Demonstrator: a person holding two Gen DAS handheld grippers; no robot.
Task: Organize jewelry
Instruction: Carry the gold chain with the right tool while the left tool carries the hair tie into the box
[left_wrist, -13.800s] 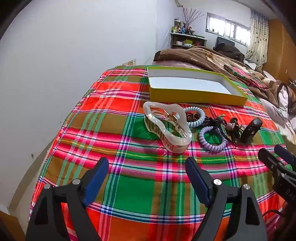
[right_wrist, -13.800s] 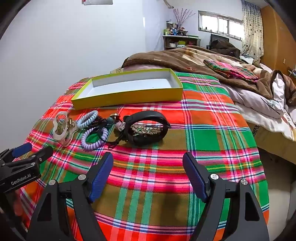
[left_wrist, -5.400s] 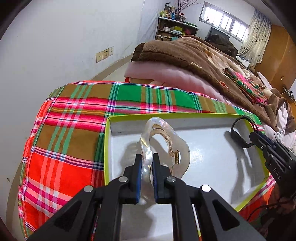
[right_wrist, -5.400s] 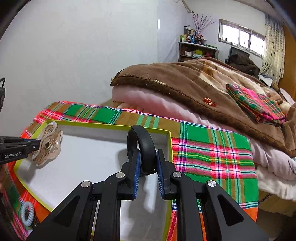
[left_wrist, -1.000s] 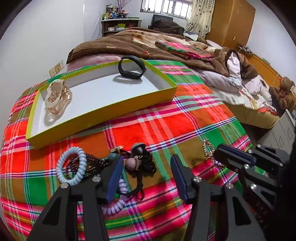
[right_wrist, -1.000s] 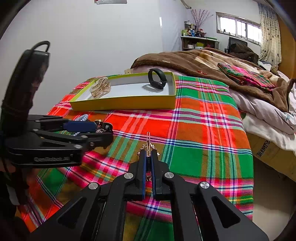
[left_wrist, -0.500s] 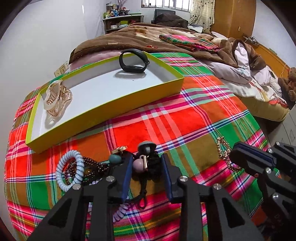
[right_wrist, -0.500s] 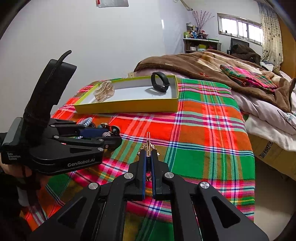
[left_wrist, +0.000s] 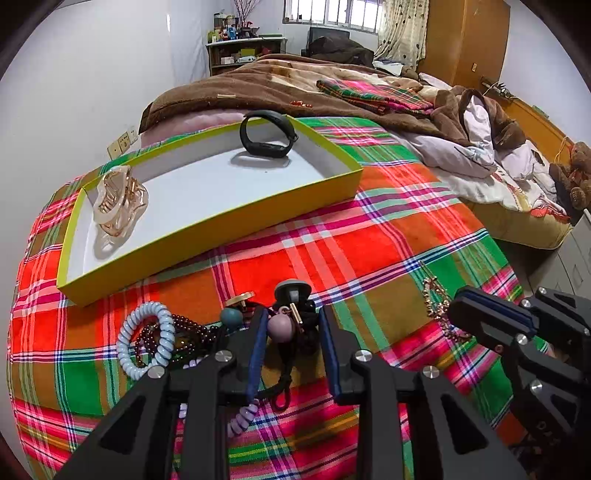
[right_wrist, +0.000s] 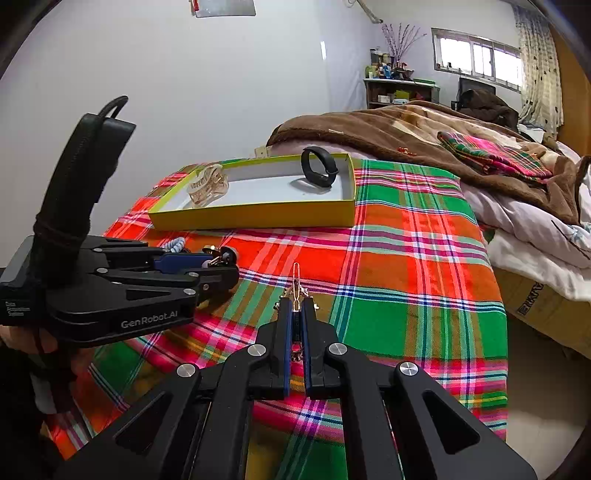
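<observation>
Left claw has just been closing round the black bobble hair tie in the pile; can't tell if pads grip yet. Right claw clenched on gold chain, low over plaid cloth, prob. for yellow box w/ clip + black band.
</observation>
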